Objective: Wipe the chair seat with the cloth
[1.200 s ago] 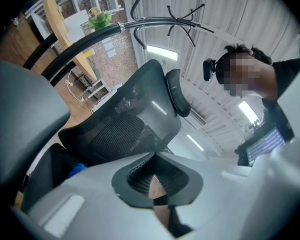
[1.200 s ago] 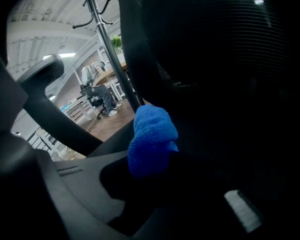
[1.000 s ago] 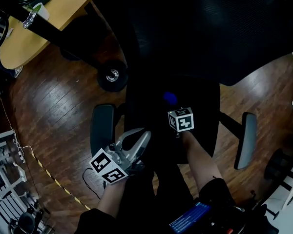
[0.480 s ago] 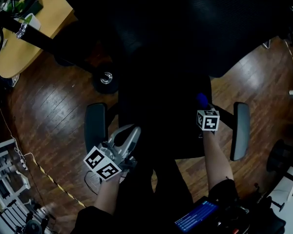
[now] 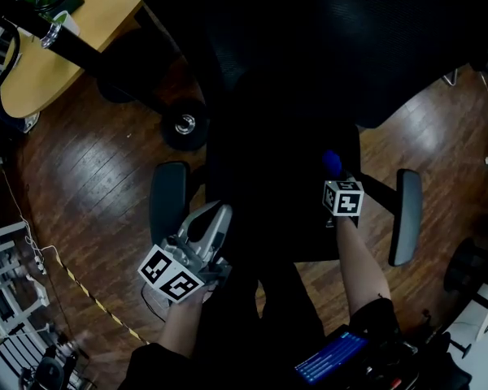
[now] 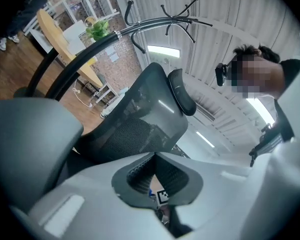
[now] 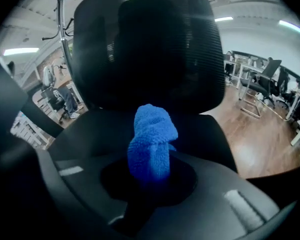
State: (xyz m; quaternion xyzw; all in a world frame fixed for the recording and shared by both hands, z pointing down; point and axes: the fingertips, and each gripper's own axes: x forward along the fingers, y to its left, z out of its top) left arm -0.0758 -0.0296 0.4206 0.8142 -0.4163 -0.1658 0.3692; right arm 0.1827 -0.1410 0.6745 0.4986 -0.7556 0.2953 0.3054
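Observation:
The black office chair seat fills the middle of the head view. My right gripper is shut on a bunched blue cloth over the seat's right side, near the right armrest. In the right gripper view the cloth sticks up between the jaws of the right gripper, with the seat and mesh backrest beyond. My left gripper hovers at the seat's front left, beside the left armrest. The left gripper is shut with nothing in it.
The tall backrest overhangs the seat's far side. A wooden desk stands far left, and another chair's wheel rests on the wood floor nearby. A coat rack shows in the left gripper view.
My right gripper carried the blue cloth from the middle of the seat to its right side, then stayed there. The left gripper kept its place at the front left.

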